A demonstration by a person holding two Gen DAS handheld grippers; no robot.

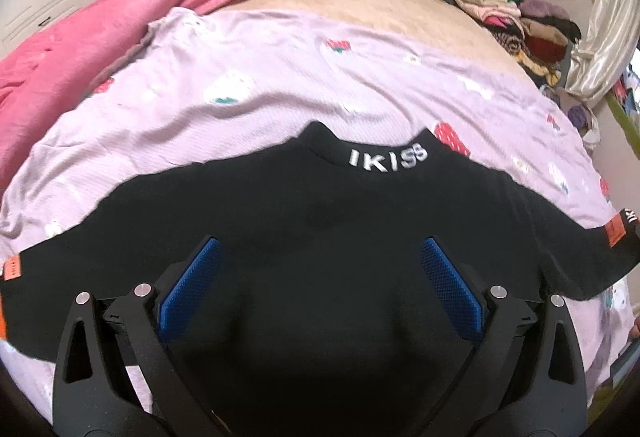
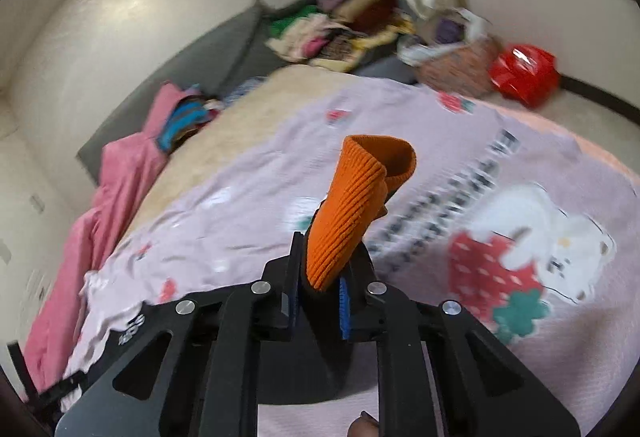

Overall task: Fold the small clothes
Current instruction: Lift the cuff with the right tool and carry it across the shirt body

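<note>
In the right wrist view, the right gripper [image 2: 326,277] sits low in the middle of the frame, its jaws clenched on an orange ribbed cuff [image 2: 352,205] that sticks up past the fingertips, with black fabric pinched beneath it. This looks like a sleeve end of the black top [image 1: 320,237], lifted clear of the bed. The pinch is close to the cuff edge, so a steady pull toward the garment's middle should carry the sleeve across without it slipping out.

In the left wrist view, the left gripper [image 1: 318,269] hovers over the top's chest at lower centre, its jaws released and wide apart with only flat cloth below them. It would serve best pressed down on the body to pin the fold line.

Farther up, the top lies face-up on a lilac strawberry-print sheet [image 1: 280,77], collar toward the upper frame. Beyond are a pink blanket [image 1: 100,37] at upper left and a pile of clothes [image 1: 520,21] at upper right.
</note>
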